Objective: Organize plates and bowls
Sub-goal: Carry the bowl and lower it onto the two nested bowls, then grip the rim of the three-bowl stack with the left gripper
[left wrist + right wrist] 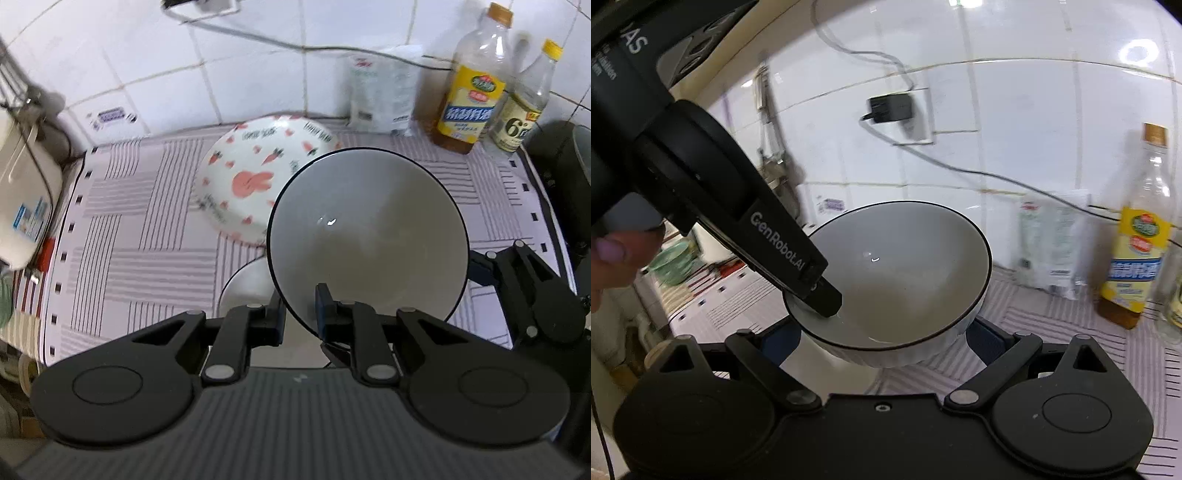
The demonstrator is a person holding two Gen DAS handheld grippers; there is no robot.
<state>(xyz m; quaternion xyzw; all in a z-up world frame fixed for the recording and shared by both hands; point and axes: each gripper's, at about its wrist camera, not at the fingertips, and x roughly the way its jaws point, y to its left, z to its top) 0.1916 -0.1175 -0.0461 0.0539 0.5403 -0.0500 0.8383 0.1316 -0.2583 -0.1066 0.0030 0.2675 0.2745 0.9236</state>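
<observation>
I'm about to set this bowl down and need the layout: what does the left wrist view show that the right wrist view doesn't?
Left wrist only: the white carrot-and-rabbit patterned plate and a second white bowl underneath.

Right wrist only: the black wall charger and a green bowl far left.

Both: the grey dark-rimmed bowl pinched by the left gripper, and the yellow-labelled oil bottle.

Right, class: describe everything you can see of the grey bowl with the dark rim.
The grey bowl looks like glazed ceramic: glossy grey inside, thin dark rim, ribbed white outside. It is empty, tilted and held above the striped mat. The left hand-held gripper pinches its rim; the right hand-held gripper brackets its sides. Behind it lies the rabbit-print plate.
</observation>
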